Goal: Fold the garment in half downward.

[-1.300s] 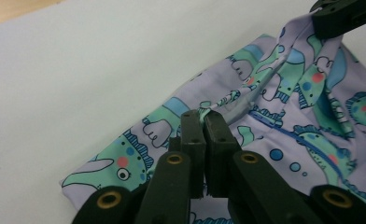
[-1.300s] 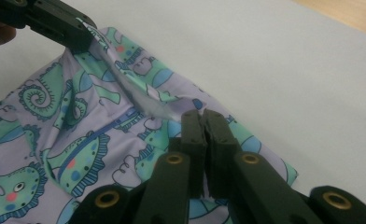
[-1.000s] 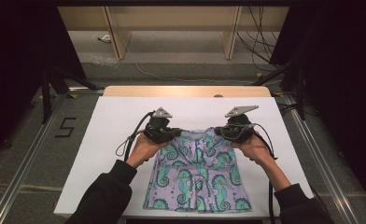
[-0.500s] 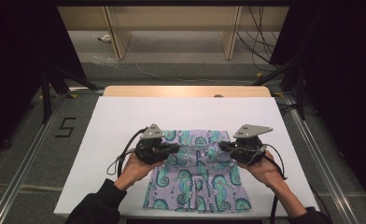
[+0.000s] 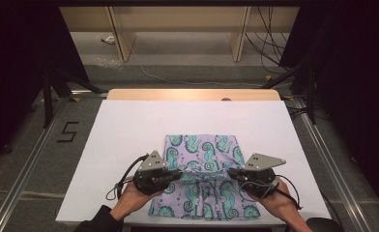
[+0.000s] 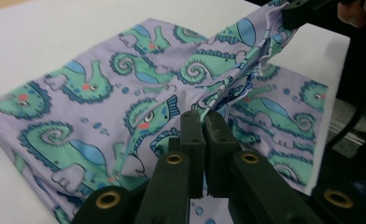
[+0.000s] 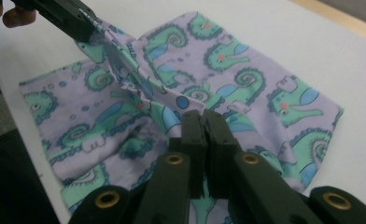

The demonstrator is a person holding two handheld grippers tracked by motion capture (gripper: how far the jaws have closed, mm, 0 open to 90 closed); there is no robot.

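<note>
Table: white sheet (image 5: pixel 129 130), wooden far edge.
Room: dark, grey floor, cables.
Cloth (image 5: pixel 202 150): seahorse print, near edge of the table.
Left gripper (image 5: pixel 180 174): clamped on cloth fold.
Right gripper (image 5: pixel 230 172): clamped on cloth fold.

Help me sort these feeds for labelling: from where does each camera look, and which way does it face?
High view: above the person's side, looking forward and down on the white table; both hands, left claw and right claw.
Left gripper view: rides the left claw, looking along its jaws at the seahorse cloth.
Right gripper view: rides the right claw, facing the same cloth.
Shared: each gripper view shows the other claw pinching the cloth.
</note>
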